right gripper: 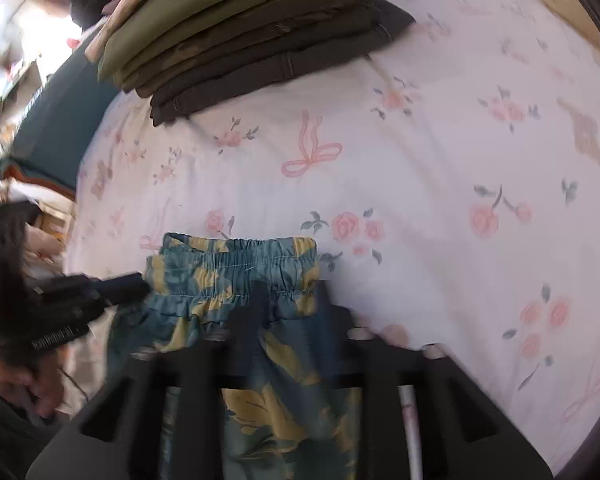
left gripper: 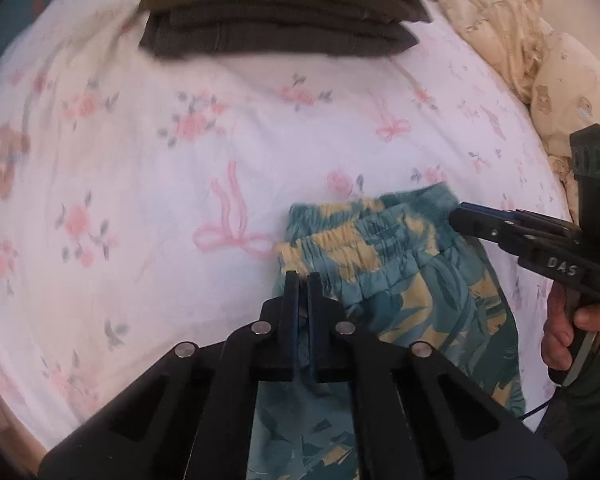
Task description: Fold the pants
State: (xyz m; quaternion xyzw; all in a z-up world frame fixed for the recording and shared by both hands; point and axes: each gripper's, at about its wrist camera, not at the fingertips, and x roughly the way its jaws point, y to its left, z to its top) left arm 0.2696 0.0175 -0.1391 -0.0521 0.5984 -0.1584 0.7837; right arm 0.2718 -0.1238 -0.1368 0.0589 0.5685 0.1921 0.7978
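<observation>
The pants [left gripper: 400, 276], teal with yellow leaves, lie on the bed sheet [left gripper: 160, 168] with the elastic waistband turned away from the cameras. The left gripper [left gripper: 302, 280] stands at the left corner of the waistband, and its fingers are pressed together on the cloth there. The right gripper [right gripper: 290, 300] is over the right end of the waistband; the view is blurred, its fingers stand a little apart with cloth between them, and I cannot tell if they pinch it. Well beyond the pants, a stack of folded clothes [right gripper: 236, 40] rests on the flowered sheet. A beige quilt [left gripper: 540, 64] lies bunched at the right.
</observation>
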